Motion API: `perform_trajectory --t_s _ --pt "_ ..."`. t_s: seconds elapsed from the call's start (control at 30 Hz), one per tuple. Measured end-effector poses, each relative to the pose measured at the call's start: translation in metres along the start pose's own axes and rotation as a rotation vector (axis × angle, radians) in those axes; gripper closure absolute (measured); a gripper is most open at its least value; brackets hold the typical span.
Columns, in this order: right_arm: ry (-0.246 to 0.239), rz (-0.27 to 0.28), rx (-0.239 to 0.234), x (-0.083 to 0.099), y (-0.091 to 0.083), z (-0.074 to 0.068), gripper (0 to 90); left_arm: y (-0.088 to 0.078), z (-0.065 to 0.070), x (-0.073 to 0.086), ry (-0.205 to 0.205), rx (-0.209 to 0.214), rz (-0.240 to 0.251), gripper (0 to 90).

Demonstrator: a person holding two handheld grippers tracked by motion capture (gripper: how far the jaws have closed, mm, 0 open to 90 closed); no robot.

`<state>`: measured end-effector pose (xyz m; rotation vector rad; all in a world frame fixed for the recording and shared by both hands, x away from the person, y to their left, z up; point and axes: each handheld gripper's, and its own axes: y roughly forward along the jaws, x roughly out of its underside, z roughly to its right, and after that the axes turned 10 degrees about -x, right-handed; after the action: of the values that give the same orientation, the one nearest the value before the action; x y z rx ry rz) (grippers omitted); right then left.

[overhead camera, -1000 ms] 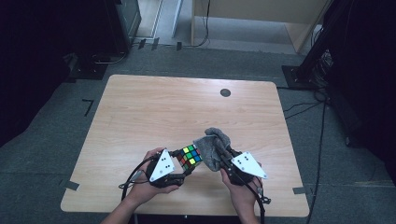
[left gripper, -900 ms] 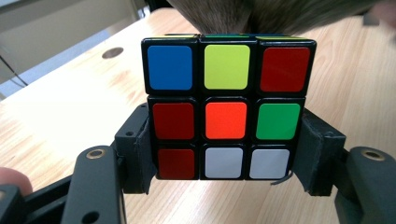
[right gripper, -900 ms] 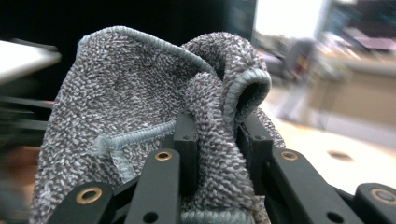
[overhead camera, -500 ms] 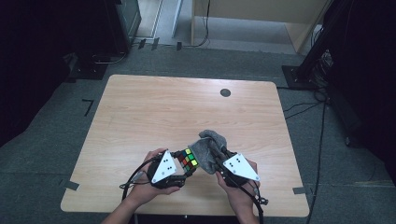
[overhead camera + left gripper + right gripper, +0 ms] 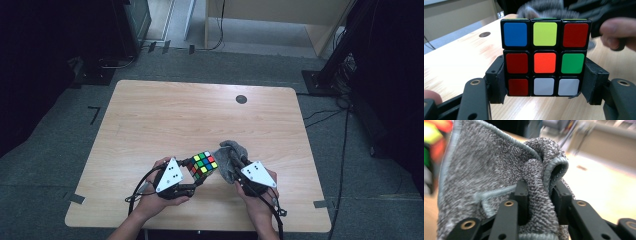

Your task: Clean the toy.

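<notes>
Scrambled multicoloured cube, black edges, beside grey terry cloth

The wooden table lies bare across its far half and both sides, so either hand could pass there freely; a small dark round disc sits flat near the far edge. Near the front edge, the Rubik's cube and the grey cloth stand just beside each other, leaving almost no gap between.
</notes>
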<state>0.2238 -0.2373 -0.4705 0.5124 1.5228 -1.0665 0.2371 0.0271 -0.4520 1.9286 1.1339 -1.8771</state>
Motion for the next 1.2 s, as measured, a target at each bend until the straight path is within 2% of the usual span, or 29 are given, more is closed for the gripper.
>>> perform_trajectory --t_s 0.07,0.13,0.17,0.23,0.3,0.33,0.4,0.43,0.53,0.6,0.67,0.8,0.9,1.03,1.1,1.13,1.17,1.2 --pt "0.043 -0.056 -0.056 0.01 0.012 0.007 63.3 0.001 -0.003 0.001 -0.039 0.007 0.004 34.4" --pt "0.072 -0.106 -0.073 0.017 0.022 0.01 46.2 0.002 -0.005 0.002 -0.073 0.007 0.008 34.4" --pt "0.092 -0.113 -0.078 0.019 0.024 0.012 41.6 0.002 -0.006 0.003 -0.08 -0.002 0.007 34.4" --pt "0.113 -0.082 -0.057 0.016 0.022 0.015 30.7 0.002 -0.007 0.004 -0.079 -0.017 0.001 34.3" --pt "0.127 -0.024 0.022 0.006 0.011 0.015 22.7 0.003 -0.009 0.006 -0.079 -0.033 -0.007 34.3" --pt "0.145 -0.009 0.037 0.002 0.007 0.015 21.2 0.003 -0.009 0.006 -0.08 -0.042 -0.009 34.3" --pt "0.216 0.046 0.013 -0.01 -0.004 0.015 21.7 0.004 -0.007 0.006 -0.06 -0.053 -0.014 34.3" --pt "0.244 0.078 -0.027 -0.016 -0.009 0.012 22.5 0.005 -0.005 0.006 -0.042 -0.059 -0.017 34.3" --pt "0.297 0.143 -0.191 -0.033 -0.013 -0.007 21.8 0.007 0.003 0.006 0.004 -0.068 -0.024 34.3" --pt "0.337 0.155 -0.267 -0.037 -0.012 -0.016 19.7 0.007 0.007 0.006 0.028 -0.067 -0.021 34.3" --pt "0.396 0.121 -0.321 -0.038 -0.008 -0.023 15.0 0.008 0.011 0.006 0.051 -0.072 -0.019 34.3" --pt "0.411 0.066 -0.353 -0.036 -0.002 -0.034 13.6 0.009 0.016 0.005 0.074 -0.079 -0.02 34.2" --pt "0.388 0.024 -0.339 -0.035 0.003 -0.04 13.6 0.008 0.019 0.005 0.086 -0.074 -0.01 34.2" --pt "0.406 -0.027 -0.334 -0.029 0.009 -0.043 13.6 0.006 0.023 0.004 0.116 -0.065 0.024 34.2" --pt "0.425 -0.025 -0.352 -0.028 0.009 -0.043 18.3 0.006 0.024 0.004 0.125 -0.071 0.029 34.2" --pt "0.428 -0.022 -0.354 -0.029 0.009 -0.044 22.5 0.006 0.023 0.005 0.125 -0.074 0.028 34.2" --pt "0.425 -0.015 -0.363 -0.029 0.008 -0.044 31.3 0.006 0.023 0.005 0.126 -0.08 0.025 34.1" --pt "0.429 -0.005 -0.38 -0.029 0.006 -0.046 34.0 0.006 0.023 0.005 0.123 -0.078 0.034 34.0"
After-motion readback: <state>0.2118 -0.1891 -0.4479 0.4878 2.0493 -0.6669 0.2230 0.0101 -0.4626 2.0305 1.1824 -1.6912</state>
